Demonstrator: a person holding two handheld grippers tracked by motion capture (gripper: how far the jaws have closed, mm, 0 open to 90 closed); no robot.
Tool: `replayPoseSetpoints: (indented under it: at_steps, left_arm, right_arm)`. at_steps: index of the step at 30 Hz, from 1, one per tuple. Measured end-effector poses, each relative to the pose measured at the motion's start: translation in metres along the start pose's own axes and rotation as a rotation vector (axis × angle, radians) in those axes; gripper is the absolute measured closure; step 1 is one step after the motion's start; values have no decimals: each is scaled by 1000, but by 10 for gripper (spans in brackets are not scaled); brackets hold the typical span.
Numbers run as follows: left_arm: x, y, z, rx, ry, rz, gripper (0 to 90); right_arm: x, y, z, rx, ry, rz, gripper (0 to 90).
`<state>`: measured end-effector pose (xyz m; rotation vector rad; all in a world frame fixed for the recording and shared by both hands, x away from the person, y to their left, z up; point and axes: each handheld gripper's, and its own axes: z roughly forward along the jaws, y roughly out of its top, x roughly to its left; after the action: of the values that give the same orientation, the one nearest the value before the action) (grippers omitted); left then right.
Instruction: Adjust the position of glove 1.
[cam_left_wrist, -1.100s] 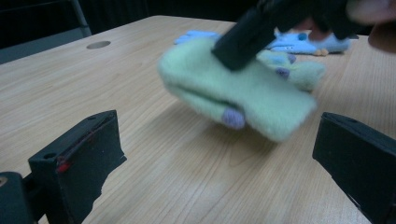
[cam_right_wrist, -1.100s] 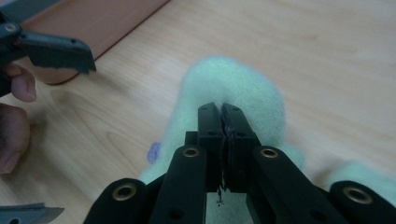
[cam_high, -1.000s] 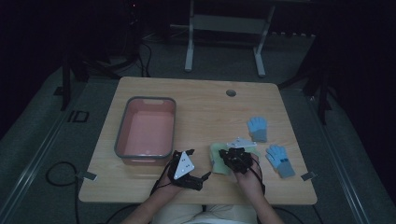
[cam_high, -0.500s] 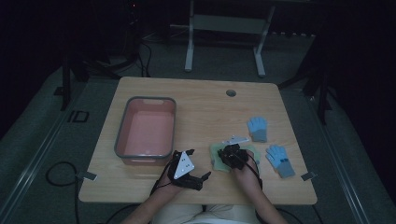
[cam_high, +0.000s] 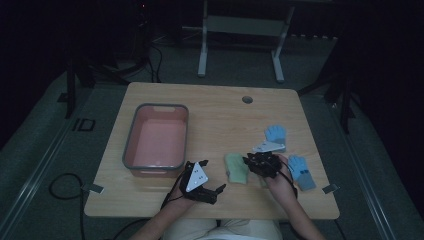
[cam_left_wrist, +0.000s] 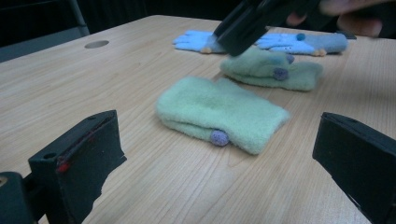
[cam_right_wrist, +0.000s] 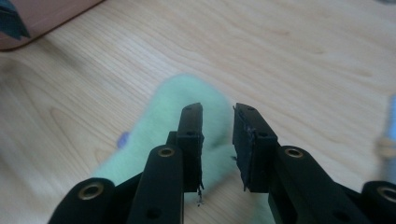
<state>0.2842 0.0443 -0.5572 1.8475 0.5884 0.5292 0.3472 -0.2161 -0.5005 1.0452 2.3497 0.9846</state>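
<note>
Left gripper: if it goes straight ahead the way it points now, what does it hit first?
Most likely the near green mitten, lying flat on the table midway between the open jaws of the left gripper. Bare wood lies before it. Depth is hard to judge, so it might pass above.

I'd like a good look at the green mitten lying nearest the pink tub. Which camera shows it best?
The left gripper view: the green mitten lies whole, sharp and close, with a purple bobble. The high view shows it small and dim. The right gripper view shows it blurred, partly behind the right gripper fingers.
</note>
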Motion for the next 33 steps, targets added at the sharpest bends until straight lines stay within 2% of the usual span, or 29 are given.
replayPoseSetpoints:
  at_steps: [4,5,7,12,15,18,25,29,33]
  left_arm:
    - [0,0,0,0,0,-3,11]
    - [0,0,0,1,0,-3,11]
    - [0,0,0,0,1,-4,11]
    - [0,0,0,1,1,-7,11]
    - [0,0,0,2,1,-5,11]
    - [0,0,0,1,1,-5,11]
    - [0,0,0,0,3,-3,11]
    - [0,0,0,-1,1,-5,11]
    - [0,0,0,-1,1,-5,11]
  right_arm:
    - [-14,-5,-14,-19,0,1,725]
    - [-23,-10,-20,-17,-12,-2,726]
    - [-31,-17,-25,-19,-8,2,725]
    - [-46,-34,-30,-1,-7,1,725]
    - [-52,-44,-29,11,-20,35,718]
    - [-54,-53,-25,22,-15,57,707]
    - [-51,-65,-10,68,-23,63,682]
    - [-52,-67,-8,63,-29,75,657]
    - [-49,-69,-6,61,-45,66,706]
